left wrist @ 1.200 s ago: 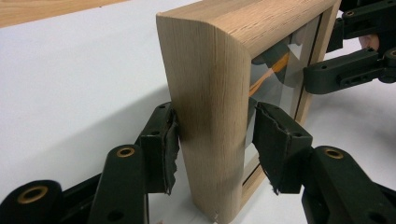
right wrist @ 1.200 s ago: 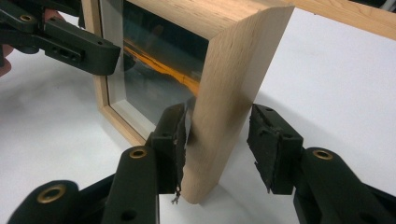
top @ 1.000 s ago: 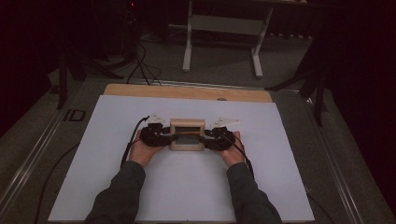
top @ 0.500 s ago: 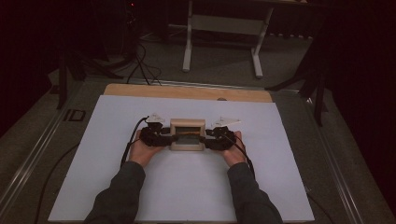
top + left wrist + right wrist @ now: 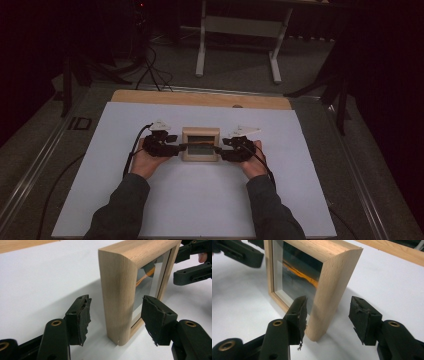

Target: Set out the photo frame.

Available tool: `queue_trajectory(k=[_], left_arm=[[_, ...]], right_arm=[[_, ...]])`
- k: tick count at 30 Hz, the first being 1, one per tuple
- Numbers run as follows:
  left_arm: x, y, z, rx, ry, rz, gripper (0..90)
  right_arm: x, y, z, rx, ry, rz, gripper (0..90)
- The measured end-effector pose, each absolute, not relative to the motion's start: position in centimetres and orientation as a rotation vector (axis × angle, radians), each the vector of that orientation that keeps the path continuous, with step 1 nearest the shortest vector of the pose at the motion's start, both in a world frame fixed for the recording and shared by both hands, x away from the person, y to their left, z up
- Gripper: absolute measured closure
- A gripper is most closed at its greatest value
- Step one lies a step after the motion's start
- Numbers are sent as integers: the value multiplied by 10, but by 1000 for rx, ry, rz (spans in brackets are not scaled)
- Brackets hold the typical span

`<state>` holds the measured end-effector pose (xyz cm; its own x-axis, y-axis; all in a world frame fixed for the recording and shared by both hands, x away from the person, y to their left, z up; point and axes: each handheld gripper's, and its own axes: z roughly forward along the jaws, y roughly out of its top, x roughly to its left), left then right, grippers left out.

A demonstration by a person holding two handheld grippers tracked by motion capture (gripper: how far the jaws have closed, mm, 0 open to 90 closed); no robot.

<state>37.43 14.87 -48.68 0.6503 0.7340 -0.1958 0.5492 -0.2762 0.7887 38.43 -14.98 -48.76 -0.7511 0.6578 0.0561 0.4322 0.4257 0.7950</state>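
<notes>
A small light-wood picture frame stands upright on the white sheet, with a dark picture crossed by an orange streak behind its glass. My left gripper is at the frame's left end and my right gripper at its right end. In the left gripper view the left gripper is open, its pads standing off either side of the frame's edge. The right gripper is likewise open around the other edge, pads clear of the wood. Both pairs of jaws have just been opening.
A wooden strip runs along the sheet's far edge. Cables trail from the grippers over the sheet. Metal rails border the table. White stand legs are on the floor beyond it.
</notes>
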Motion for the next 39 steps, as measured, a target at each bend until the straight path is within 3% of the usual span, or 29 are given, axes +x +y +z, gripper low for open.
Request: queue_trajectory(k=[17, 39], left_arm=[[341, 187, -472, 1978, 992, 315, 388], [286, 234, -479, 1923, 994, 421, 374]], right_arm=[[362, -176, -472, 863, 2440, 1174, 427], [313, -247, -476, 955, 2260, 1271, 403]])
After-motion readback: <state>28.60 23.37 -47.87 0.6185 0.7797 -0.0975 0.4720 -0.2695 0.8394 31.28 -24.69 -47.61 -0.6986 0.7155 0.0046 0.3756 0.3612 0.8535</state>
